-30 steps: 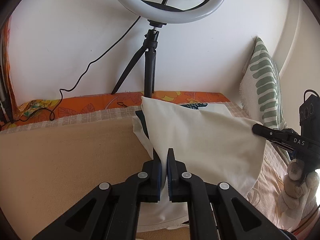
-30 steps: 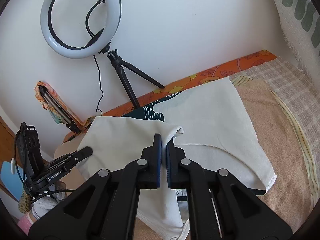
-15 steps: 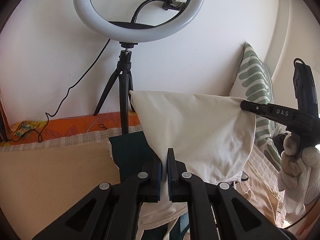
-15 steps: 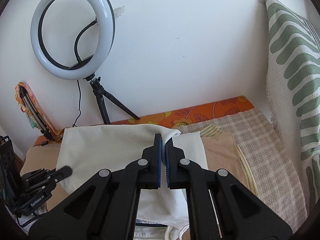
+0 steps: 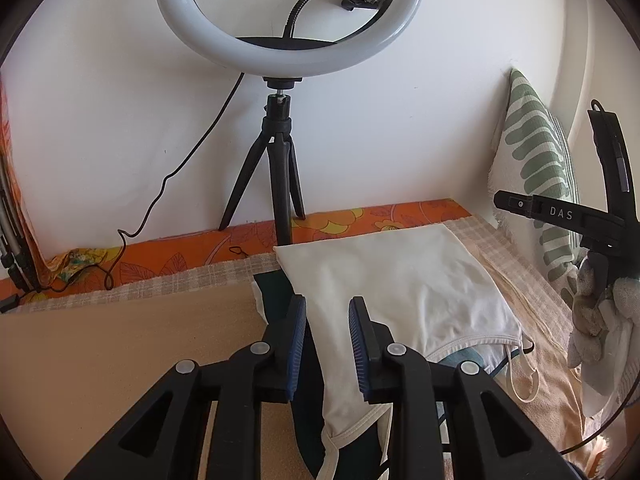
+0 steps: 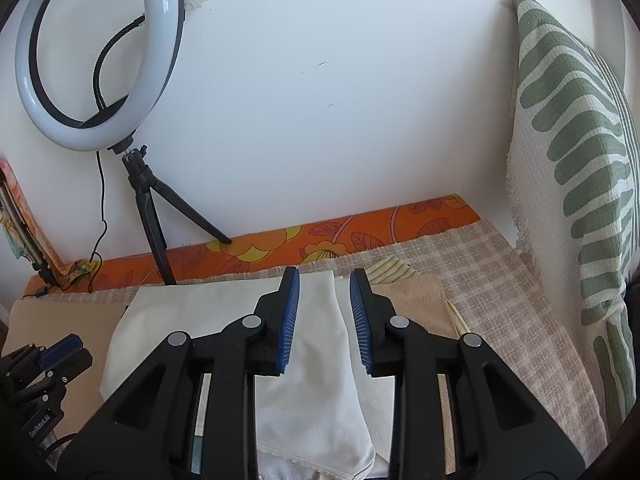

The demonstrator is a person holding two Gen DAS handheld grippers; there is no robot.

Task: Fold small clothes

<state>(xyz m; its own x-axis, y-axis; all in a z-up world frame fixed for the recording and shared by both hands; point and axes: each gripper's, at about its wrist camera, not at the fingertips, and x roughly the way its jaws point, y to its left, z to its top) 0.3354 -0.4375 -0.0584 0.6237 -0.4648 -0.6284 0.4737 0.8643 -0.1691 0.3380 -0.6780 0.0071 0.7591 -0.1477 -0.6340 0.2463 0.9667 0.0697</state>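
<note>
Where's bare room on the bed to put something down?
Bare tan blanket lies left of the white garment, below the checked strip. Checked cloth between garment and pillow is free. The tripod crowds the wall.

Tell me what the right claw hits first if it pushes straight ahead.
Probably the white garment lying between and ahead of the open right claw; beyond it come the checked cloth and wall, though depth is unclear.

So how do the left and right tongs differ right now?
The left tongs hang over the near side edge of the white garment, beside its dark printed part; the right tongs hang over its far plain edge, nearer the green-striped pillow. Both are open, gripping nothing, with cloth lying between their blue pads.
</note>
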